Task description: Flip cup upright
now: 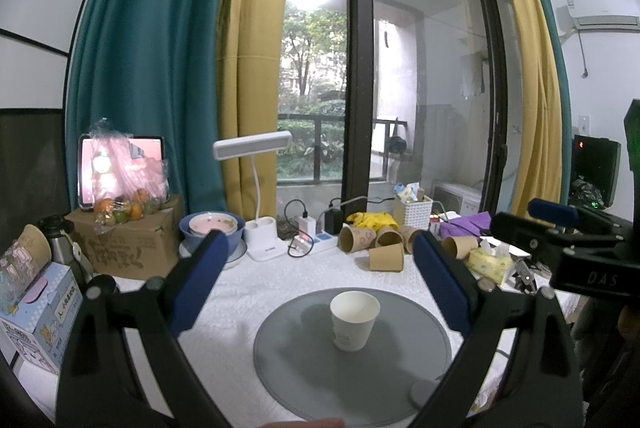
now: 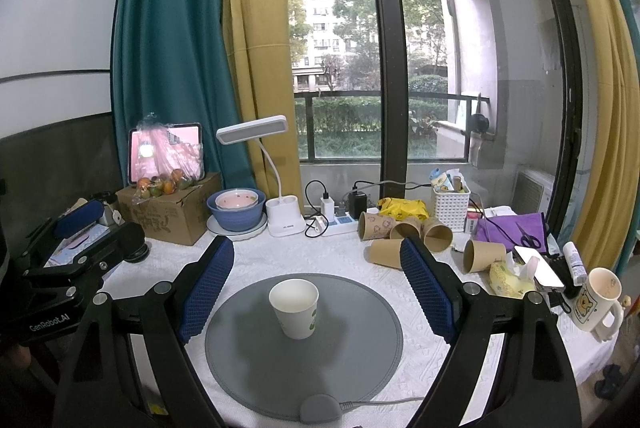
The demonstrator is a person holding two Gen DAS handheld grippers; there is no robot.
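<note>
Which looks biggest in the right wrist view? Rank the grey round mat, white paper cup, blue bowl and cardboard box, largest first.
1. grey round mat
2. cardboard box
3. blue bowl
4. white paper cup

Bowl and cup look close in size; the cup sits nearer the camera, so that order is unsure.

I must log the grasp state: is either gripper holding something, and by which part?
Nothing is held. The left gripper and right gripper are both open, apart from the white cup standing upright on the grey mat.

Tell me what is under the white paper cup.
The white paper cup stands upright, mouth up, on the round grey mat, over a white tablecloth. The patch beneath its base is hidden.
</note>
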